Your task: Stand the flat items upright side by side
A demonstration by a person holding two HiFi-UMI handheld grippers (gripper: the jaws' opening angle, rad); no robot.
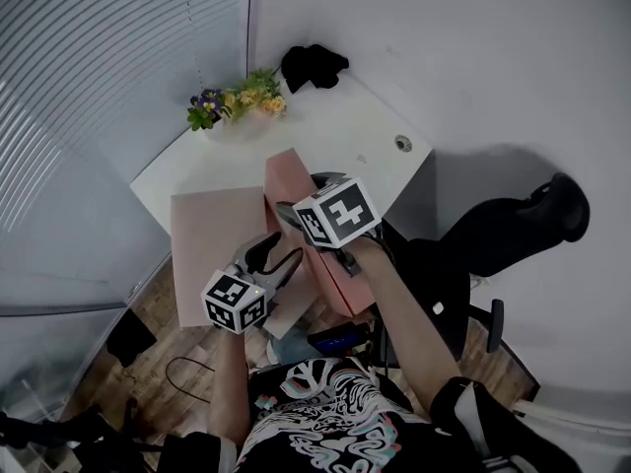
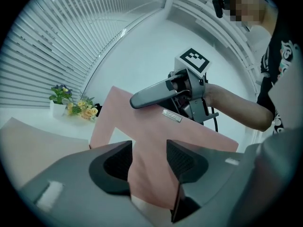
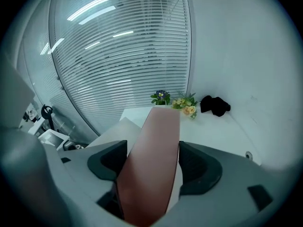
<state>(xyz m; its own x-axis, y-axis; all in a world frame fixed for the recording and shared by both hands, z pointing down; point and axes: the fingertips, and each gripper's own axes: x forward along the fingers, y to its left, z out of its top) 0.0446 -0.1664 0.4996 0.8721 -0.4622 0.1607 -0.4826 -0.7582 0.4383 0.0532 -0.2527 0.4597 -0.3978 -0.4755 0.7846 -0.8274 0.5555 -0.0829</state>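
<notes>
A pink flat item (image 1: 288, 170) stands on edge on the white table (image 1: 345, 126). My right gripper (image 1: 286, 210) is shut on its top edge, and the item (image 3: 158, 136) fills the gap between the pads in the right gripper view. In the left gripper view, the right gripper (image 2: 137, 100) clamps the top of the pink item (image 2: 142, 126). My left gripper (image 1: 281, 249) sits lower at the near end. Its jaws stand apart around the pink face, and I see no pad pressing. A second pink flat item (image 1: 212, 239) lies flat to the left.
Small potted flowers (image 1: 237, 101) and a black object (image 1: 314, 65) sit at the table's far side, near the wall. A cable hole (image 1: 402, 143) is at the right edge. A dark office chair (image 1: 513, 225) stands to the right. Window blinds run along the left.
</notes>
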